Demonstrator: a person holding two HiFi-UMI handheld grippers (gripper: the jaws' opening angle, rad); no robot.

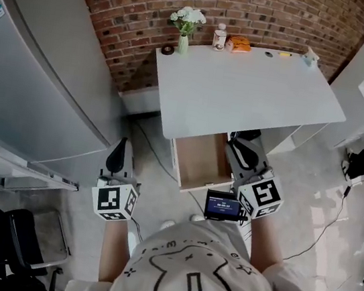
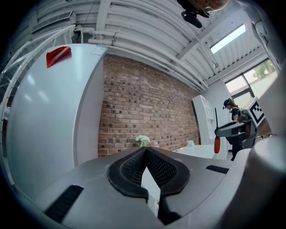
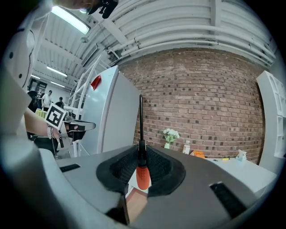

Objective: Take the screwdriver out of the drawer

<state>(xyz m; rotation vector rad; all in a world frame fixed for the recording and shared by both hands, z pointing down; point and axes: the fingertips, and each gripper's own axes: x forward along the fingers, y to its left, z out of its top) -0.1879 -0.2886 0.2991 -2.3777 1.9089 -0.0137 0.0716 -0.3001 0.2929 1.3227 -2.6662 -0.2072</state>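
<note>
Right gripper view: tongs [image 3: 139,150] clamp upright screwdriver [image 3: 142,175]; head view hides grip.

- Screwdriver [image 3: 142,175]: orange handle, thin black shaft, upright, pinched in right tongs [image 3: 140,152].
- Drawer [image 1: 201,161]: pulled open toward near side under white counter [image 1: 244,93], wooden inside.

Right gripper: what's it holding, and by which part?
The right gripper holds the screwdriver, pinched at the black collar where the shaft meets the orange handle, shaft pointing up.
</note>
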